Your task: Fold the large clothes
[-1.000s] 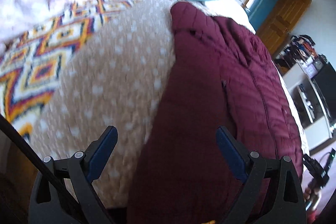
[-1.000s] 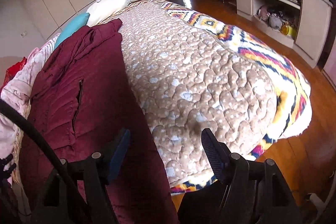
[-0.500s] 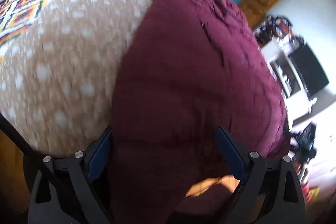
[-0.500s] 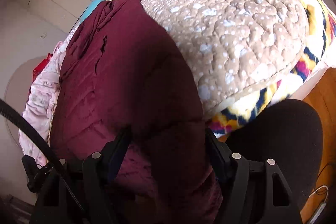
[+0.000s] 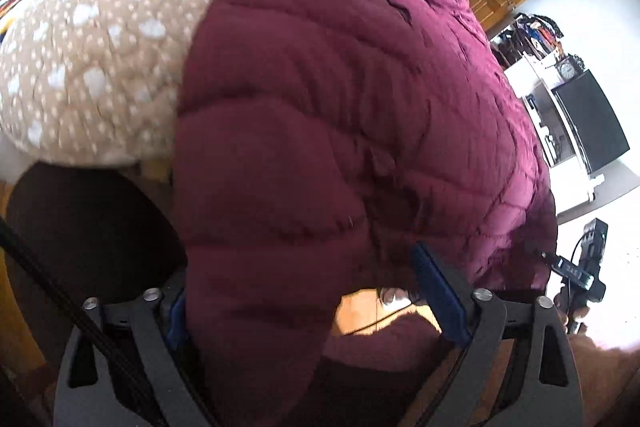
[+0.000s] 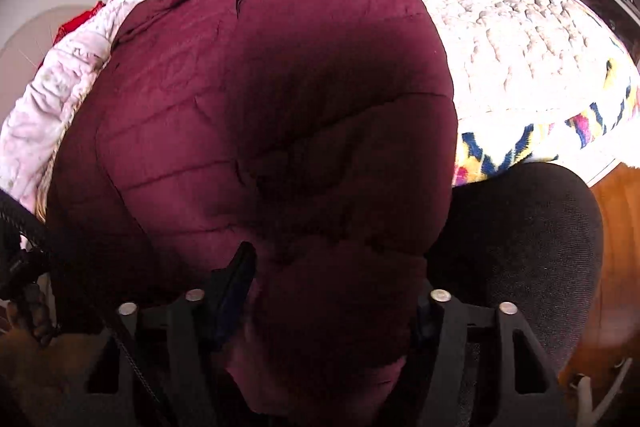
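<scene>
A maroon puffer jacket lies lengthwise on the bed, its near hem hanging over the bed's edge. My left gripper straddles that hem and its jaws are closing. The fabric lies against the left pad, while a strip of floor shows beside the right pad. In the right wrist view the jacket bulges between the jaws of my right gripper, which are closing too. It fills the gap, touches the left pad and hides the right one.
A beige spotted quilt covers the bed beside the jacket, over a bright patterned blanket. A black seat cushion sits by the bed's edge. A pink quilt lies on the jacket's other side. A black TV stands off to the right.
Both grippers have come down and forward from over the bed onto the jacket's near hem. Their jaws have narrowed around the fabric, which now fills most of both views.
</scene>
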The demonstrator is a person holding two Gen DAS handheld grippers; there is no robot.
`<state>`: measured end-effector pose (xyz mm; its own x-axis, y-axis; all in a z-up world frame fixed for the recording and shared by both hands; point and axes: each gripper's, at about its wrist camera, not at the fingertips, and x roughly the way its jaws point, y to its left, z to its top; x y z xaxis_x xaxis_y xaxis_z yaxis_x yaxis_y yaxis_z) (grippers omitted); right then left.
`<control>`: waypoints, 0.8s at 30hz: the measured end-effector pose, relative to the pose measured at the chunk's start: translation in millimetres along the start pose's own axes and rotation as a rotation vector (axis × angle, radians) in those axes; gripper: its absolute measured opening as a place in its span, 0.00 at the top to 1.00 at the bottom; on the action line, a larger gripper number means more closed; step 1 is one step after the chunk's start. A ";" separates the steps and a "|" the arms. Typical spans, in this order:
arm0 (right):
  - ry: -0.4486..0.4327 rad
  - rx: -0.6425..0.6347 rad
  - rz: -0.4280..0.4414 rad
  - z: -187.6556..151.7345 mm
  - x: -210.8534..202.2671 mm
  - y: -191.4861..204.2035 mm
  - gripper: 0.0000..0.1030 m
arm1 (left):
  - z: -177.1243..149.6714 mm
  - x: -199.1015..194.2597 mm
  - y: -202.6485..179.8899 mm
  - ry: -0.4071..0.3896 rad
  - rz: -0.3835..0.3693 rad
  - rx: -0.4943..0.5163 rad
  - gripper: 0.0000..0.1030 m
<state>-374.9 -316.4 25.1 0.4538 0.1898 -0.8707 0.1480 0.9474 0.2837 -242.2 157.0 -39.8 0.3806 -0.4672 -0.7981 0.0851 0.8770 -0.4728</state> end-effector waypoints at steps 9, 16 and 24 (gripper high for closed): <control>-0.094 -0.025 0.181 8.9 -71.7 7.8 0.72 | -0.2 -72.0 -8.0 -0.125 0.020 -0.063 0.75; -0.330 -0.062 0.329 87.8 -145.0 24.0 0.72 | 55.8 -147.8 -56.6 -0.336 -0.053 0.058 0.75; -0.431 0.003 0.215 218.3 -122.7 34.3 0.73 | 204.1 -129.3 -102.5 -0.434 0.031 0.140 0.75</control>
<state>-233.8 -363.5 229.4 0.7973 0.2566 -0.5463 0.0129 0.8977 0.4405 -112.2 150.4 188.1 0.7329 -0.3769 -0.5665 0.1802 0.9103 -0.3726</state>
